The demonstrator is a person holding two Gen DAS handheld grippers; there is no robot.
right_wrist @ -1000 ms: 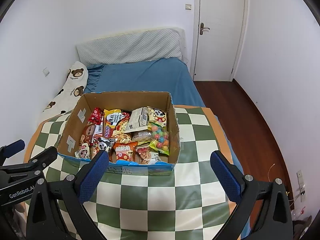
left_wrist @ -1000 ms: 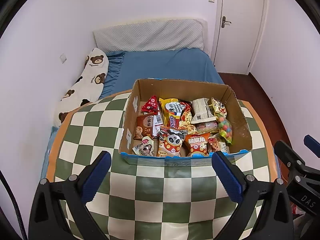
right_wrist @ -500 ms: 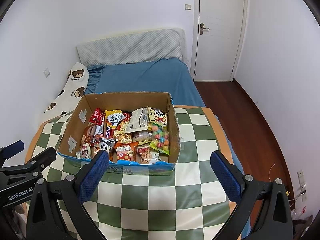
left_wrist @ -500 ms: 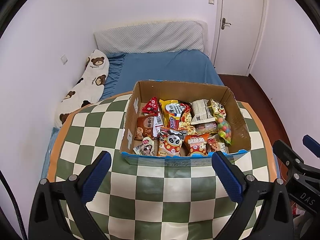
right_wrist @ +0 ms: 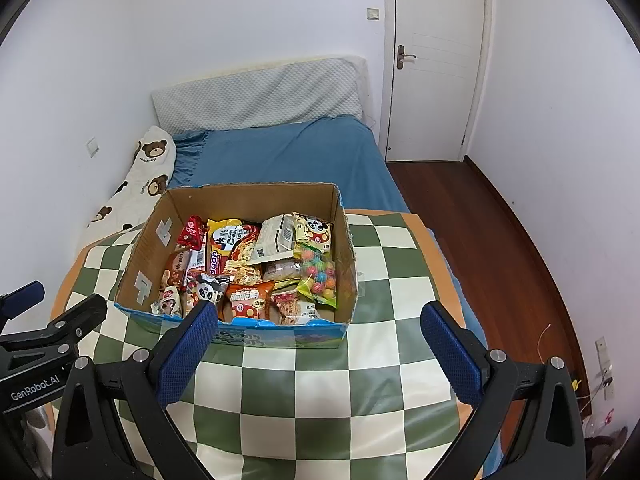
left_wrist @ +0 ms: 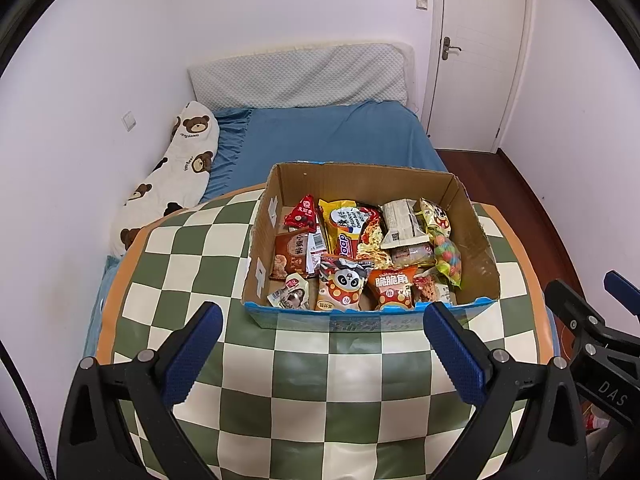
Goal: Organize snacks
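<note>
An open cardboard box (left_wrist: 478, 248) (right_wrist: 346, 256) stands on the green-and-cream checked table (left_wrist: 304, 396) (right_wrist: 320, 392), packed with several snack packets. Among them are a panda packet (left_wrist: 342, 286) (right_wrist: 208, 290), an orange packet (left_wrist: 390, 286) (right_wrist: 248, 300), a yellow noodle bag (left_wrist: 344, 226) (right_wrist: 226, 240) and a bag of coloured sweets (left_wrist: 446, 252) (right_wrist: 318, 276). My left gripper (left_wrist: 322, 350) hovers open in front of the box, holding nothing. My right gripper (right_wrist: 318, 350) is open too, just short of the box's near wall. Each gripper shows at the edge of the other's view.
Beyond the table lies a bed with a blue sheet (left_wrist: 332, 136) (right_wrist: 288, 152), a quilted headboard cushion (left_wrist: 300, 76) and a bear-print pillow (left_wrist: 176, 176) by the left wall. A white door (right_wrist: 434, 60) stands shut at the back right, with wooden floor (right_wrist: 480, 220) to the right.
Both grippers have drawn back slightly from the box, which sits a little farther up in both views. Their jaws stay spread the same width.
</note>
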